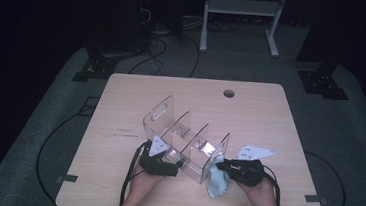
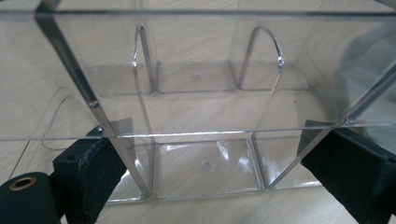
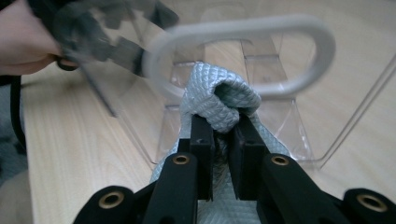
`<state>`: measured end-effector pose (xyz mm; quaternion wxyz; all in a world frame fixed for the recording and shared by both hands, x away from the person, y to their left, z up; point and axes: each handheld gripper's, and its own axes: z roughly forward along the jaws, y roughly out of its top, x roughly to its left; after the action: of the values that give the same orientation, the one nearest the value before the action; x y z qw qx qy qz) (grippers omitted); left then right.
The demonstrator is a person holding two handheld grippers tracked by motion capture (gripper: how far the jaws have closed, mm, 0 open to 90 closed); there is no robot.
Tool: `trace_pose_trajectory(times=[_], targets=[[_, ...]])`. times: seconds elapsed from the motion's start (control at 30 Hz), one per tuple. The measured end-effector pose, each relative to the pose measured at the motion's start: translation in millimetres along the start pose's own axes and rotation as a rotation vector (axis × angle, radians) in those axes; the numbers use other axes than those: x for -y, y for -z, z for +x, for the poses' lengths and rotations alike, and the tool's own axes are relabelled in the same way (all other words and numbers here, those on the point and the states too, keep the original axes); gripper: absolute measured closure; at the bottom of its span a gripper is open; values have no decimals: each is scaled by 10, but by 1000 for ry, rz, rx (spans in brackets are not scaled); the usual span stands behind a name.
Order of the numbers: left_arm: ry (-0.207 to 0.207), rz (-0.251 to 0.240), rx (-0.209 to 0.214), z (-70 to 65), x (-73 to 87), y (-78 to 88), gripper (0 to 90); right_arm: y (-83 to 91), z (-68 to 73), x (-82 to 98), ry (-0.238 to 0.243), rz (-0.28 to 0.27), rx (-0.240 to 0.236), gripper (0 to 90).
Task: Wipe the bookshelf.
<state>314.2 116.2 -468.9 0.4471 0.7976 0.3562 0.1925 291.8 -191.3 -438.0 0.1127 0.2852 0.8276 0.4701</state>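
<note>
Black jaws of the right gripper rise from the bottom of the right gripper view, pinched together on a bunched fold of a pale blue quilted cloth; the fold bulges above the jaw tips and more cloth hangs below between them. Just beyond the cloth stands the clear acrylic organizer, with the oval handle slot of its end wall directly behind the fold. In the high view, the right gripper sits near the table's front edge, right of centre, and the cloth droops from it beside the organizer's right end panel; whether the cloth touches that panel I cannot tell.

The left gripper is at the organizer's near-left corner in the high view. In its own view the two jaws stand wide apart, one on each side of the organizer's near section, with clear walls running between them. The left jaw lies against an upright clear edge, but whether the pads press on the acrylic cannot be told, so its grip stays uncertain.

The organizer stands diagonally around the middle of the wooden table, running from the back-left toward the front-right. A faint dark line of marking lies on the tabletop left of it, too small to read. No brand or label is legible anywhere.
</note>
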Motion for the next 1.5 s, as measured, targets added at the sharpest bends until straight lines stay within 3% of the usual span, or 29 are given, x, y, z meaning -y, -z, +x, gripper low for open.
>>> trace_pose_trajectory(times=[0.03,0.17,0.23,0.33,0.4,0.47,0.57,0.63,0.73,0.8,0.87,0.93,1.03,1.23,1.3,1.37,1.43,1.5], targets=[[-1,1,-1,-2,-1,0,79,42,51,-27,14,-26,-11,806],[0,0,-5,-8,-1,3,80,20,101,14,12,-39,-22,806],[-2,0,-5,-17,-6,1,80,-24,102,71,-3,-13,-42,806],[-2,-1,-2,-18,-4,-3,80,1,177,36,28,-17,-52,806],[1,-1,-4,-10,-1,-6,80,51,195,-57,64,-15,-33,806],[0,1,-7,-6,-7,-7,80,56,155,-72,66,-19,-15,807],[-1,-3,-5,-14,-8,-6,80,55,47,-40,32,-29,14,806],[-1,-4,-1,-18,-8,-7,79,69,16,-21,9,-36,4,806],[-5,-2,2,-20,-9,-8,80,107,81,-54,25,-58,-23,807],[-6,2,2,-21,-10,-4,79,134,66,-100,40,-61,-3,806],[-6,1,3,-23,-8,-3,80,146,-11,-131,53,-57,58,806],[-5,0,3,-23,-7,-4,80,142,-115,-148,35,-51,85,807],[-7,-1,2,-27,-10,-10,79,127,-209,-144,15,-49,83,806],[-4,-2,4,-29,-5,-6,79,116,-14,-111,49,-49,24,807],[-6,1,3,-30,-9,-4,79,119,-81,-118,31,-47,37,807],[-6,2,3,-31,-10,-5,79,128,-196,-121,12,-54,79,808],[-2,-2,-1,-36,-9,-12,79,128,-289,-116,-28,-63,54,808],[-2,-2,0,-34,-9,-11,79,124,-270,-110,-27,-66,67,807]])
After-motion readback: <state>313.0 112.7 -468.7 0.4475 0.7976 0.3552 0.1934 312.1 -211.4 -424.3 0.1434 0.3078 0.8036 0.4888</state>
